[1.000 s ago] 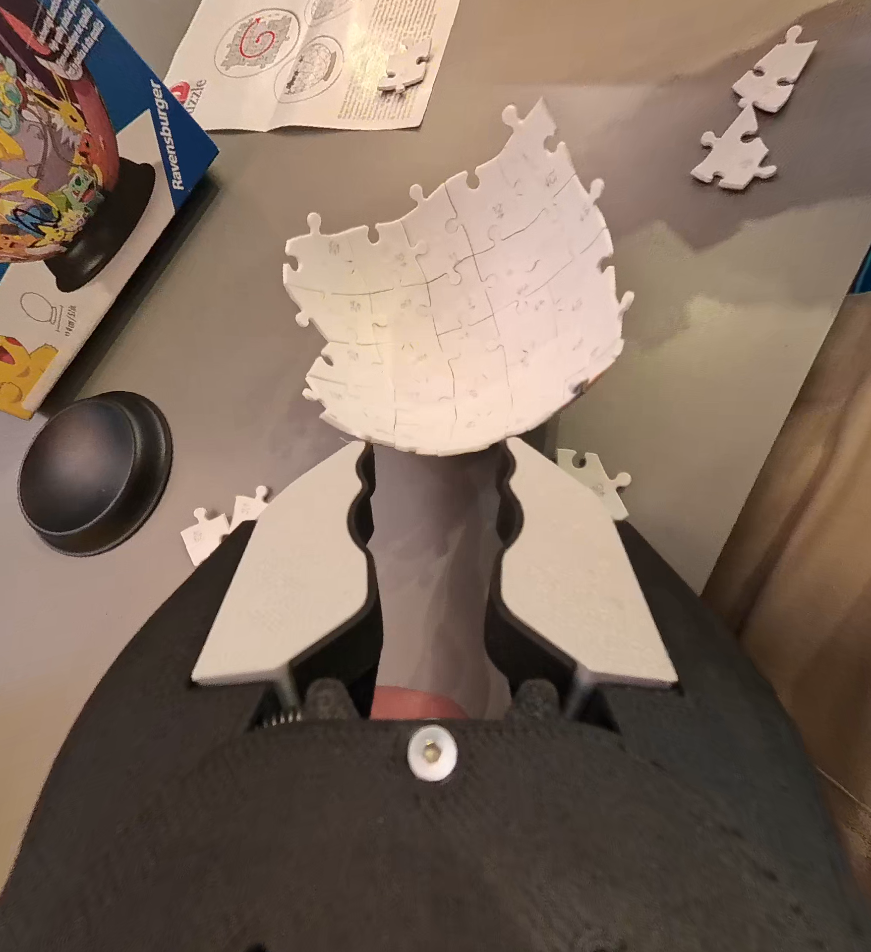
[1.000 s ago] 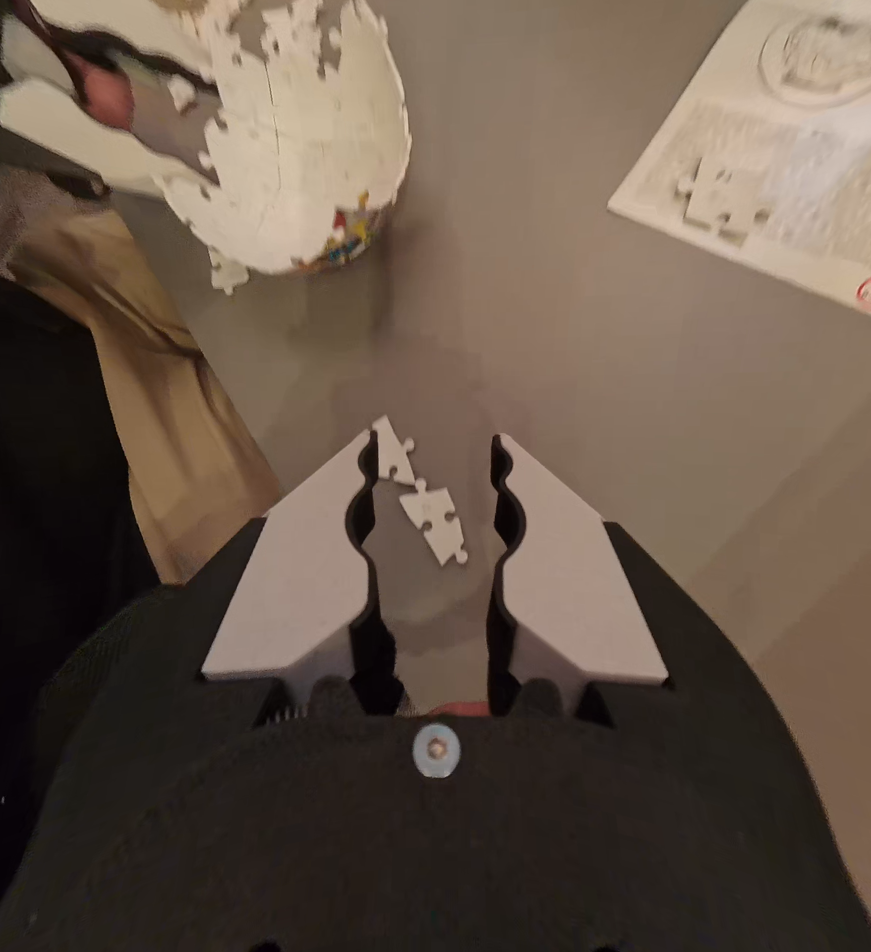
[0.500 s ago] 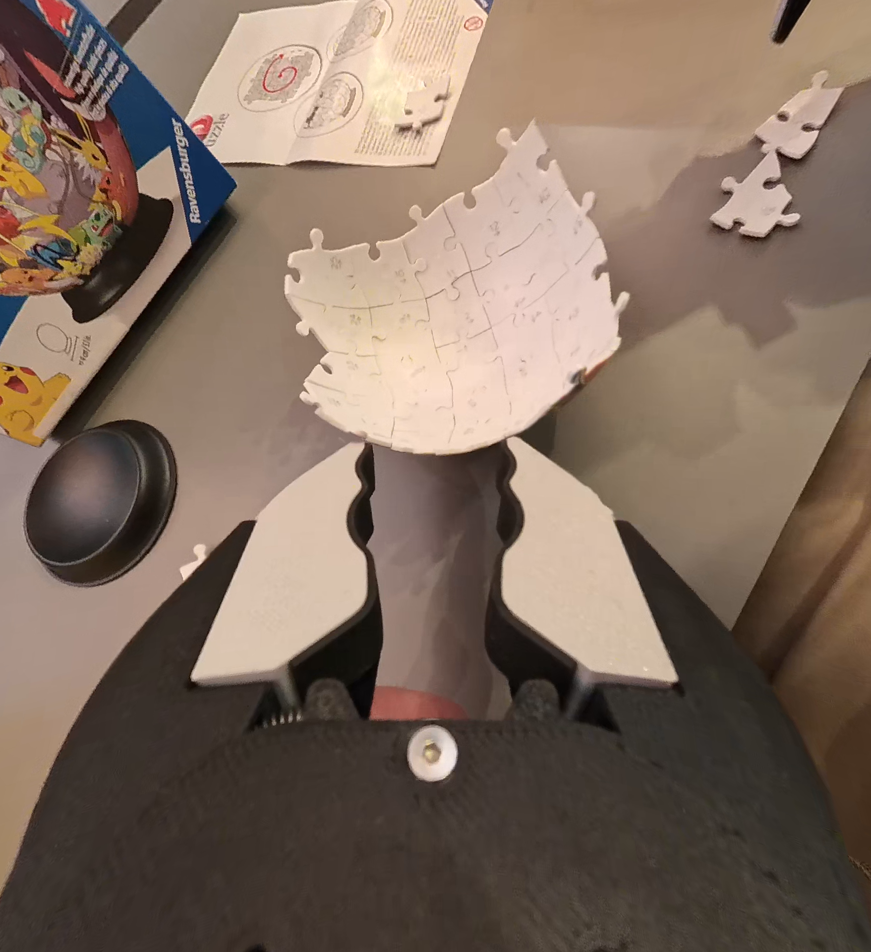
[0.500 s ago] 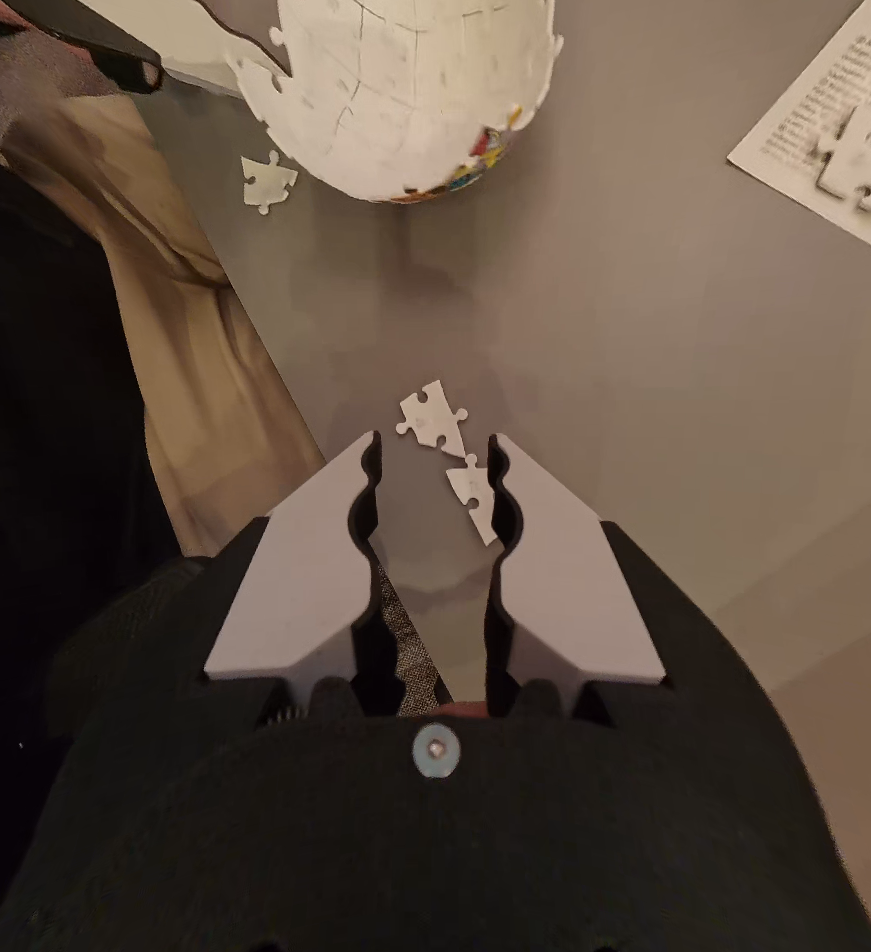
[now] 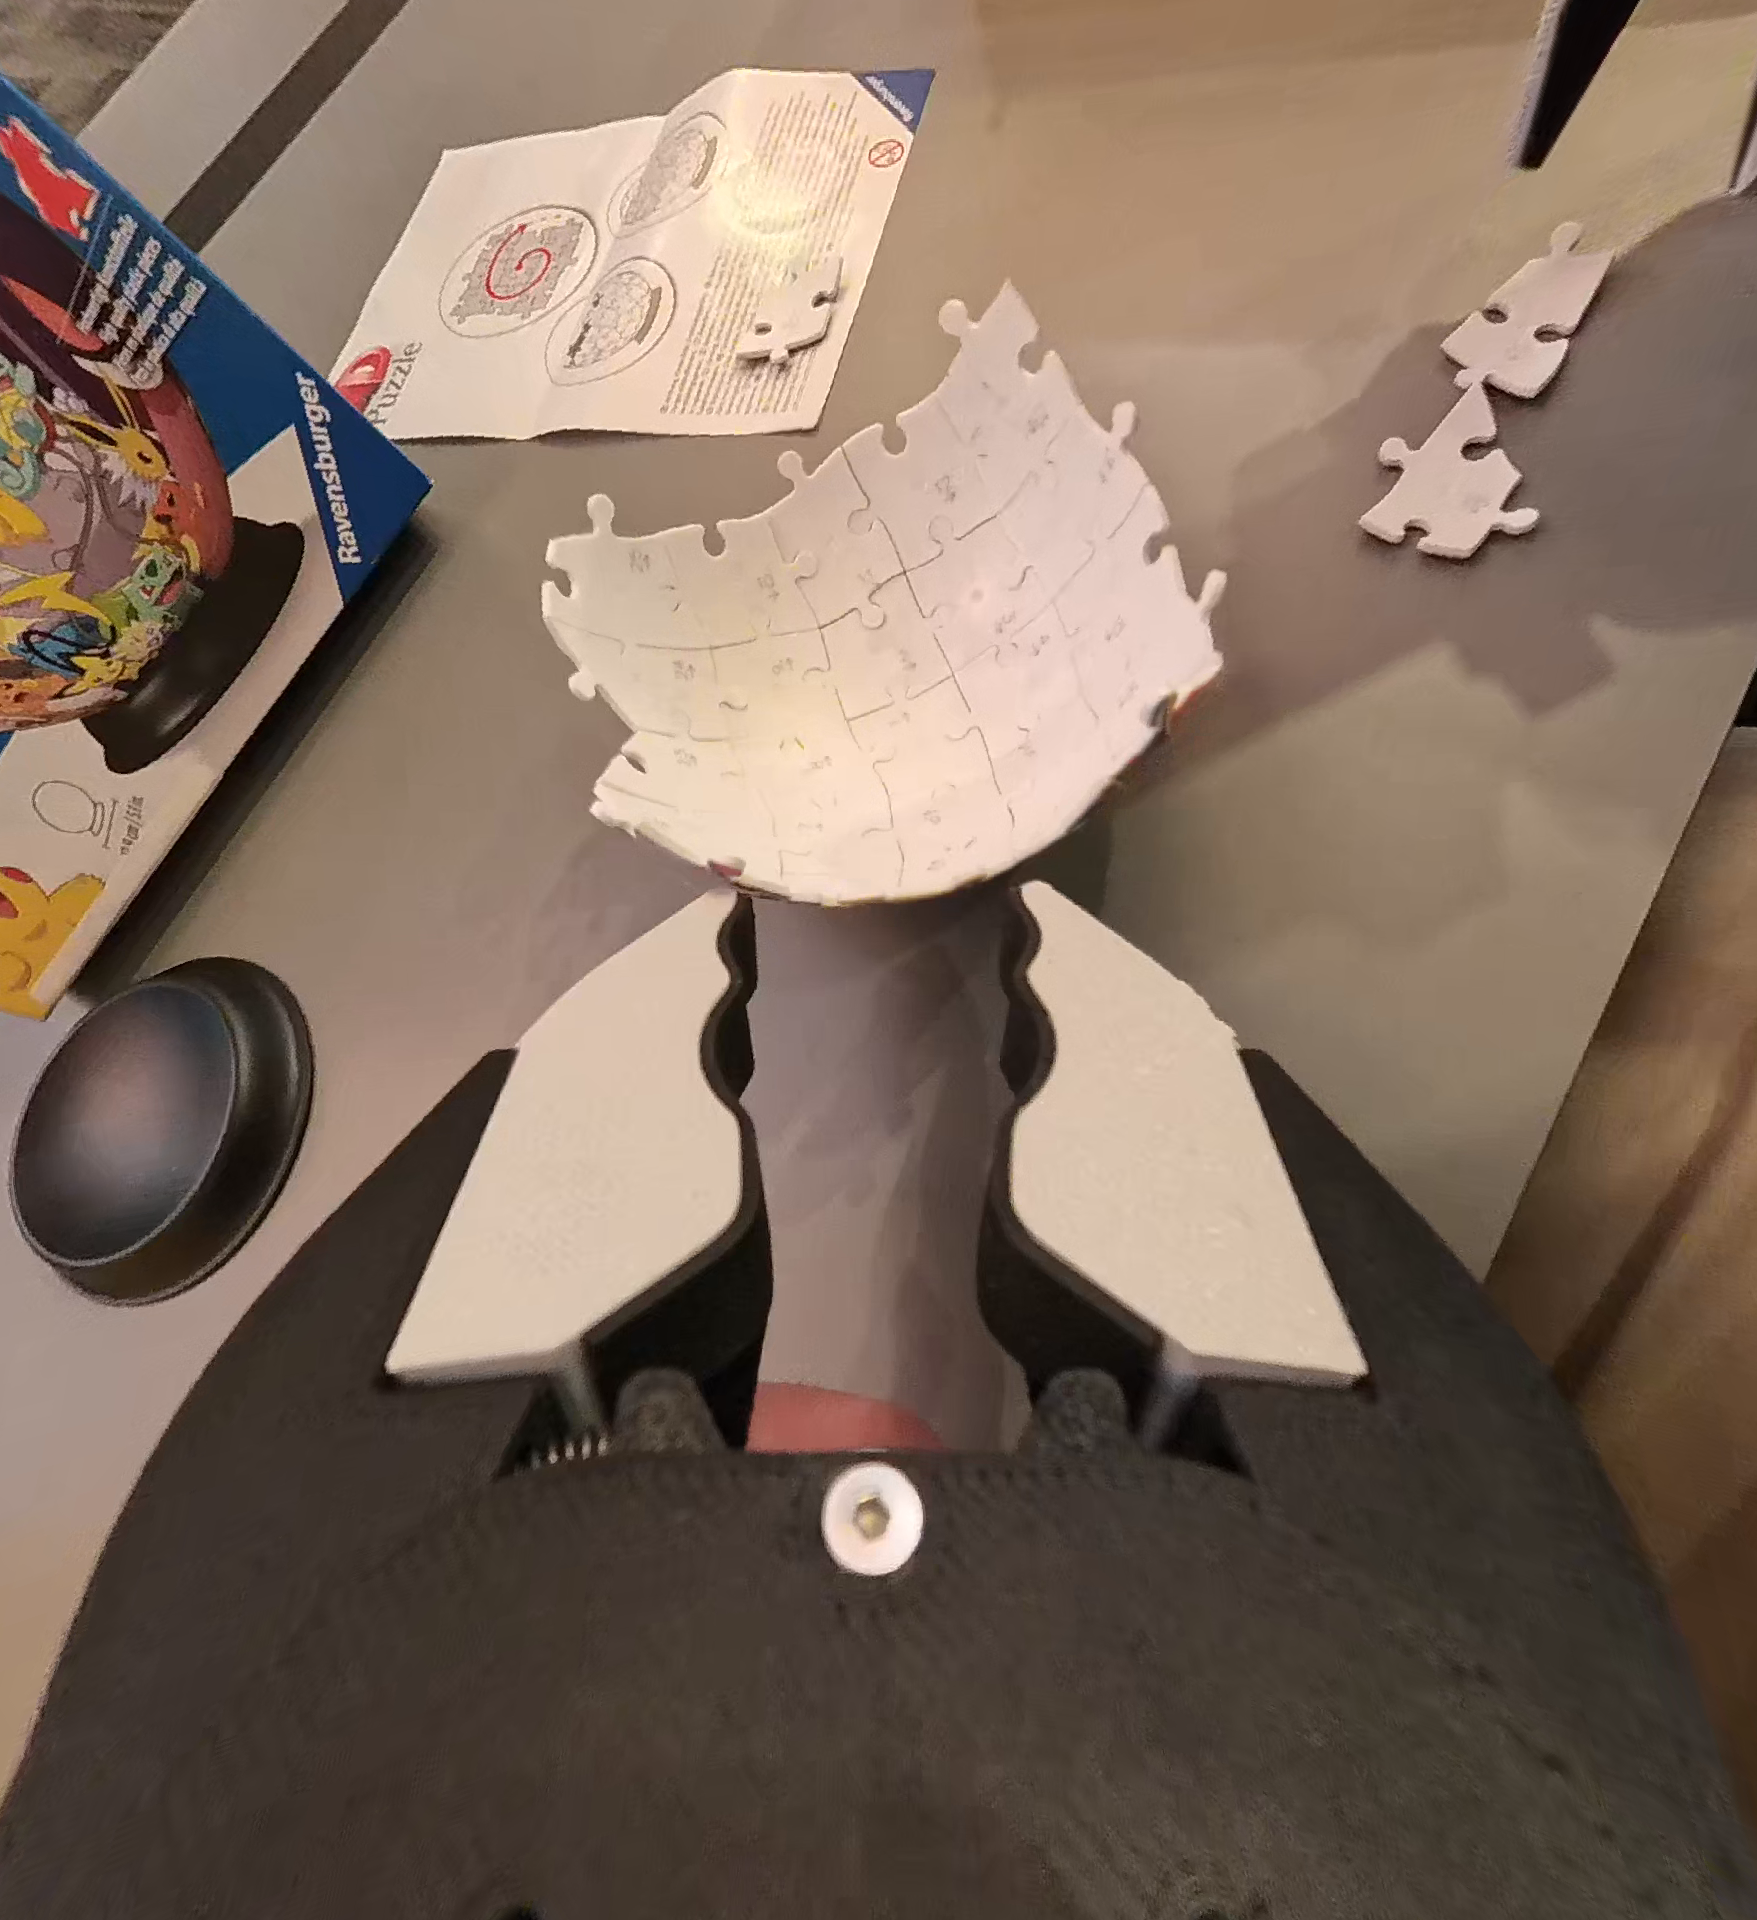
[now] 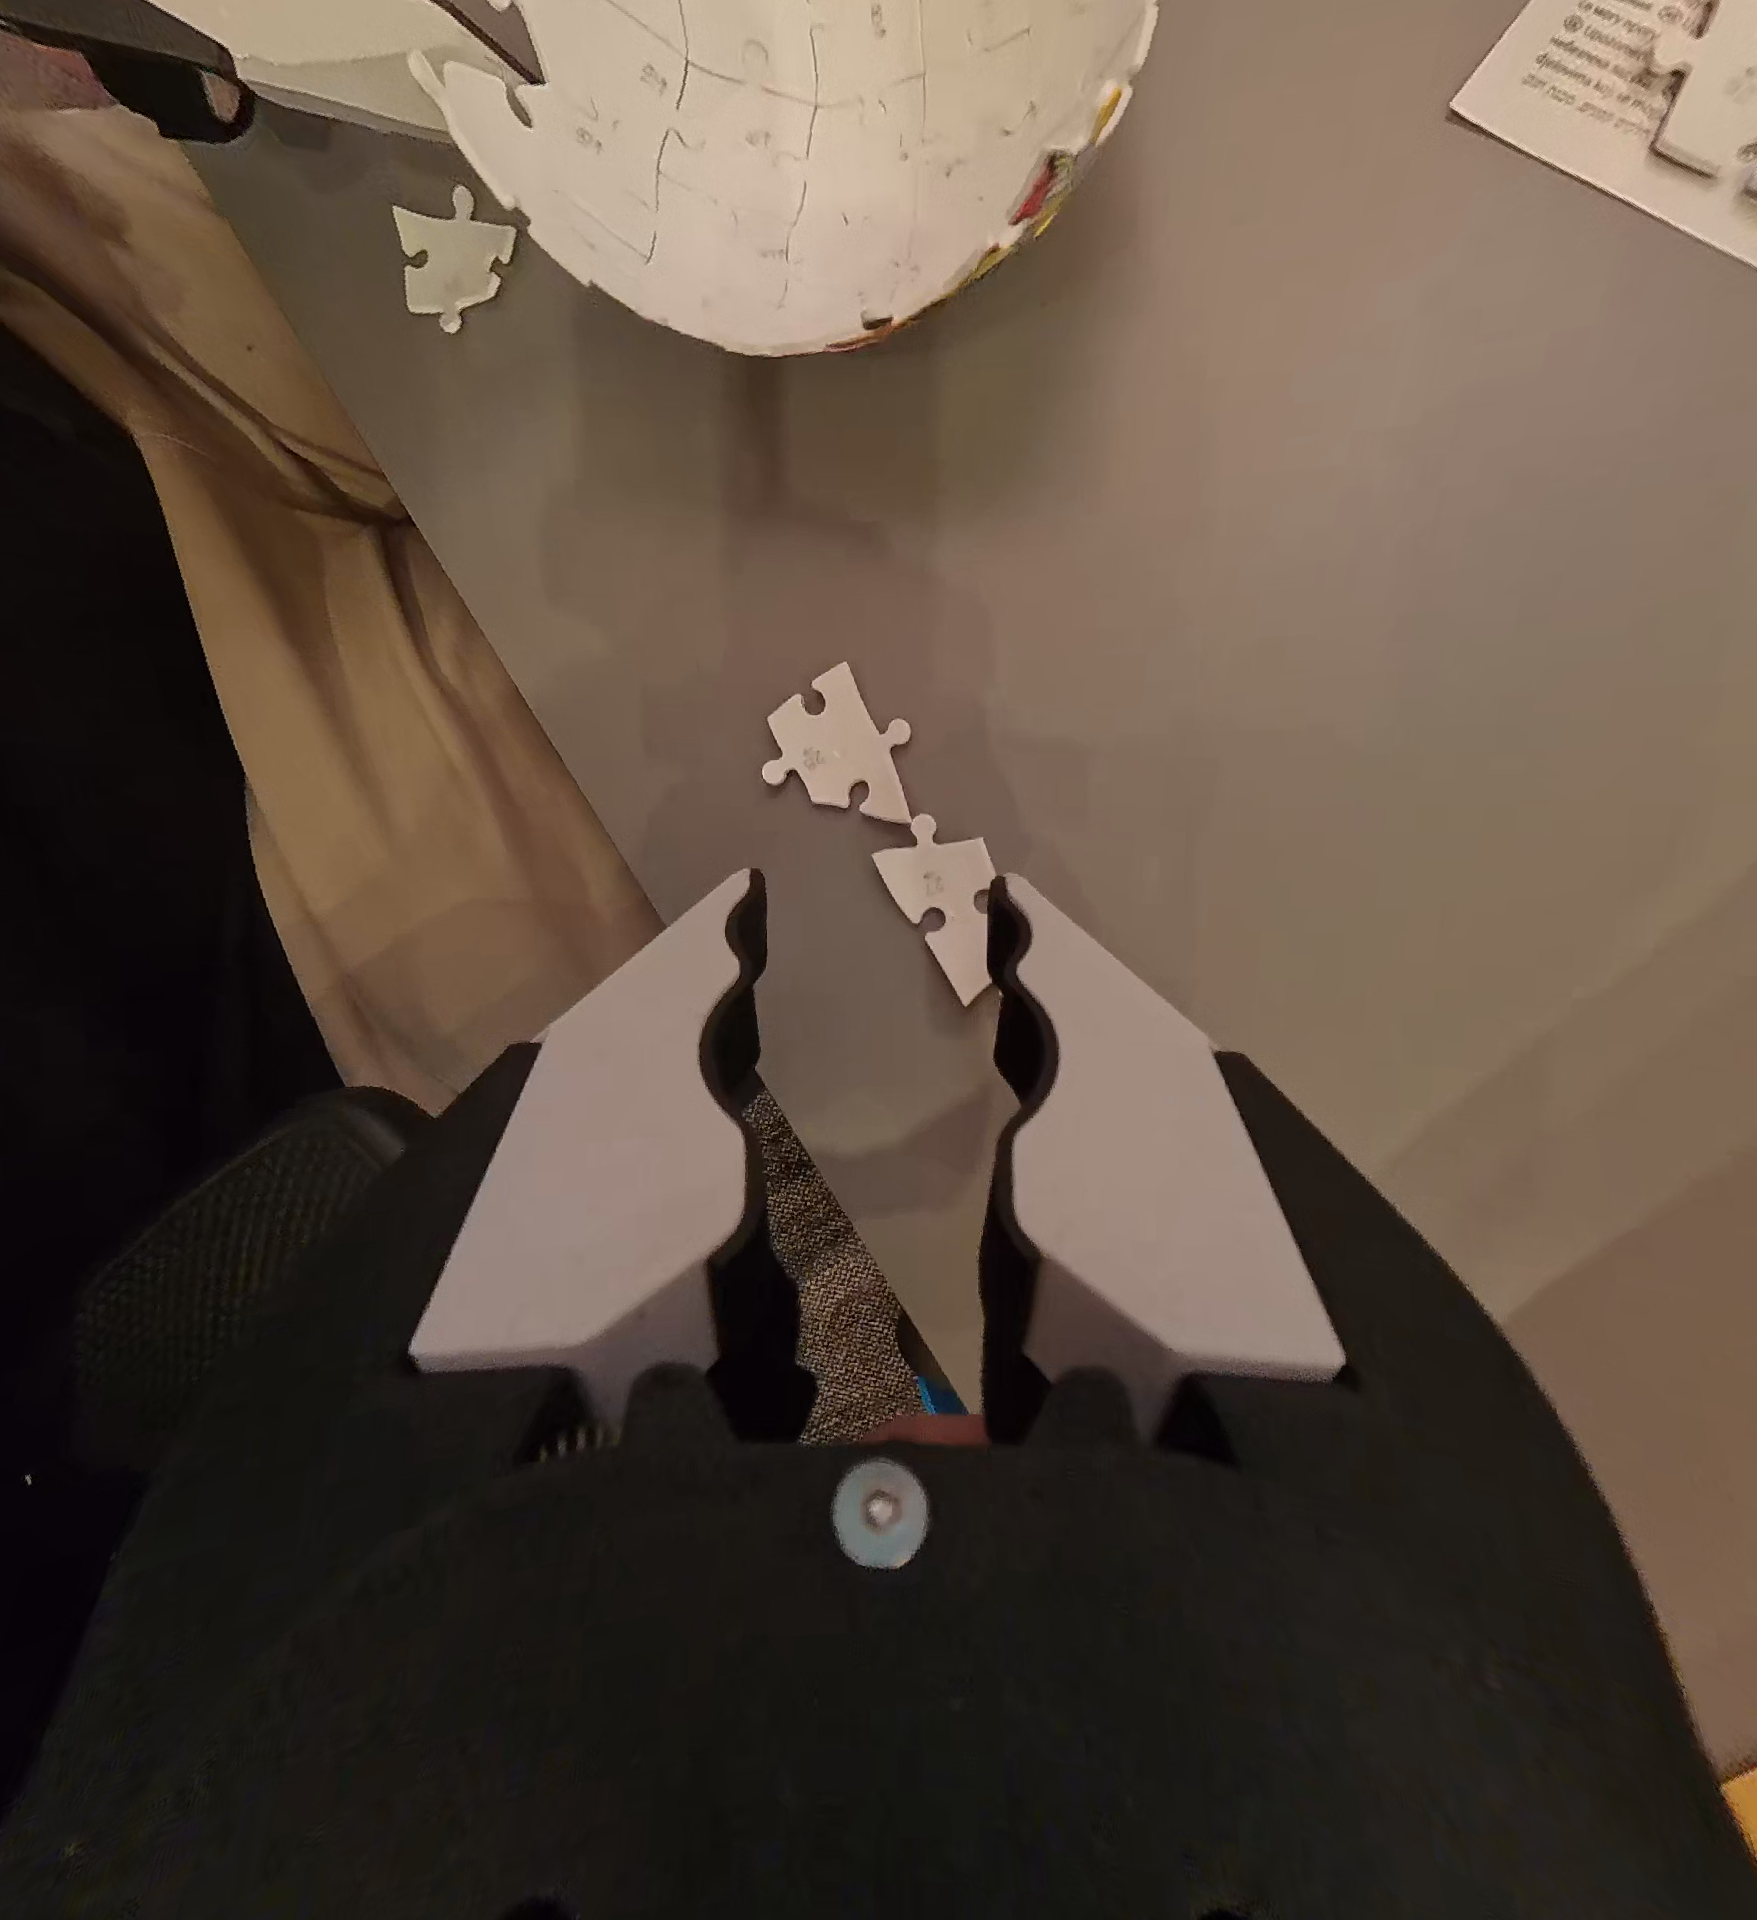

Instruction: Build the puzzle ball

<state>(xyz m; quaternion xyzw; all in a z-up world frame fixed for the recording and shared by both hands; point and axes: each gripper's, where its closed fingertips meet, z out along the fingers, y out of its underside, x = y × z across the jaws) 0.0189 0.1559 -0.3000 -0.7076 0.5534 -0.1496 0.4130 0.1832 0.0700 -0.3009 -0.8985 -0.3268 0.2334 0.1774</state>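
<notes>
Left wrist view. We log the left hand-held gripper [image 5: 879,906] with jaws parted about halfway; the curved shell [image 5: 884,665] of joined white pieces sits at the fingertips, its lower edge across the gap, and we cannot tell whether the jaws pinch it. On the grey surface [image 5: 458,831]: a printed box [image 5: 95,499] at left, a dark round stand [image 5: 152,1127] below it, a leaflet [image 5: 645,260] carrying one loose piece [image 5: 794,312], and two loose pieces [image 5: 1476,416] at right. The box runs off the frame.

Right wrist view. We log the right hand-held gripper [image 6: 874,888] with jaws parted, holding nothing; its right fingertip overlaps the nearer of the two pieces [image 6: 884,831], contact unclear. The shell [image 6: 812,156] hangs at top, cut off, with colour showing along its right edge. A single piece [image 6: 453,255] lies left of it.
</notes>
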